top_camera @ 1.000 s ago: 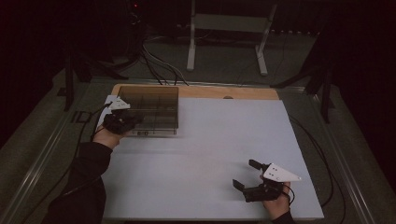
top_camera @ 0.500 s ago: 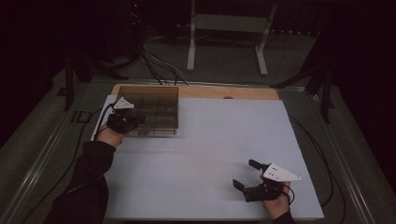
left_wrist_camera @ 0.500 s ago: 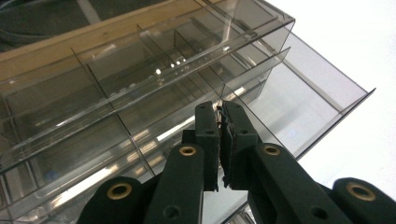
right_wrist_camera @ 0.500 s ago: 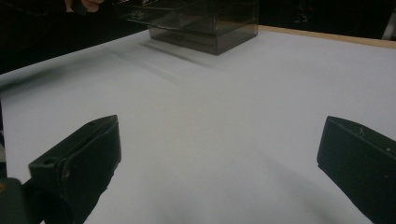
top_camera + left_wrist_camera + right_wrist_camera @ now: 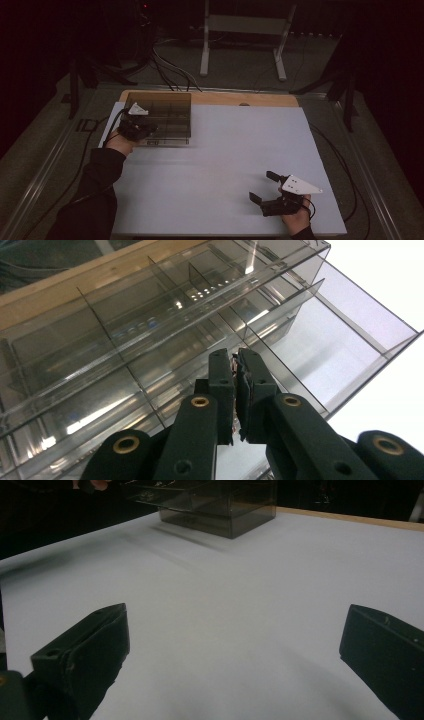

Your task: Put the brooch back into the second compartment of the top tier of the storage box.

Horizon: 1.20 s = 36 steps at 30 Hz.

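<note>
A smoky clear plastic organiser box (image 5: 167, 115) with several divided compartments stands at the table's back left. My left gripper (image 5: 148, 130) is at its front left corner, jaws shut on a thin clear wall of the box (image 5: 125, 335); in the left gripper view the fingertips (image 5: 235, 357) press together over the compartments. My right gripper (image 5: 263, 186) rests near the front right of the table, open, with nothing between its fingers (image 5: 235, 625). In the right gripper view the box (image 5: 215, 502) lies far ahead.
A white sheet (image 5: 225, 155) covers the table, with a strip of wooden board (image 5: 250, 99) showing along the back edge. Behind the table are a metal stand (image 5: 205, 45) and cables (image 5: 167, 62) on the floor.
My left gripper has shifted slightly right along the box's front left corner; the box's front edge looks blurred. The right gripper has stayed put.
</note>
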Available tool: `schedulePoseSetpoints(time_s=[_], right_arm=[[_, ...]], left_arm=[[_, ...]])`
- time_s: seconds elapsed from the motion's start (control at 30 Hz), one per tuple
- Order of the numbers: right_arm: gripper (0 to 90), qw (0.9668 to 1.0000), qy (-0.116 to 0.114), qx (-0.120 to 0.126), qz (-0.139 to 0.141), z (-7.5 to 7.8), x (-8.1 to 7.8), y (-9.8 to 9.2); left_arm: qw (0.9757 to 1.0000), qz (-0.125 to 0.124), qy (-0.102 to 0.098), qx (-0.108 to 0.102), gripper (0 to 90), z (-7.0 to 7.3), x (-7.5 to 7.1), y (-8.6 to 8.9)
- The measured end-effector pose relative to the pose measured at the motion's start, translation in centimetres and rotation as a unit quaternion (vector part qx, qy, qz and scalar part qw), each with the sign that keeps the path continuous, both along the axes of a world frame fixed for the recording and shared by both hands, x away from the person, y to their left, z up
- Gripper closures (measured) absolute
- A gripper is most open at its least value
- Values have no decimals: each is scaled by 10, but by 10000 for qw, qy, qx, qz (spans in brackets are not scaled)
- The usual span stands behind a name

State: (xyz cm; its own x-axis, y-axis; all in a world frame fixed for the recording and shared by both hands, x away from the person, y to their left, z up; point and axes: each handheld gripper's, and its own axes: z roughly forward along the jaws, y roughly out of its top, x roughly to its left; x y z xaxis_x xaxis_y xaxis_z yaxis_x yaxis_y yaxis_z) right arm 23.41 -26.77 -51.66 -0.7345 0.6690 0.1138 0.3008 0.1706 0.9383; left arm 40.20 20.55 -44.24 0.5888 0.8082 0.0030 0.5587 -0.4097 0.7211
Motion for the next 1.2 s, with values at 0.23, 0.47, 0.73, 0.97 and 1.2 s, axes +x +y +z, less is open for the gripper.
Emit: schedulePoseSetpoints(time_s=[0.23,0.47,0.73,0.97,1.2], right_arm=[[0,10000,18,29,-3,0,1,-1],[0,10000,22,28,1,0,0,-1],[0,10000,11,3,25,0,0,0],[0,10000,4,2,23,0,0,0],[0,10000,16,4,21,0,0,0]], left_arm=[[9998,49,-74,-167,822,4,0,0],[9993,281,-168,-203,554,9,-3,-1],[9981,428,-205,-381,369,19,-8,3],[9968,489,-224,-593,229,26,-13,7],[9951,483,-181,-845,95,33,-18,9]])
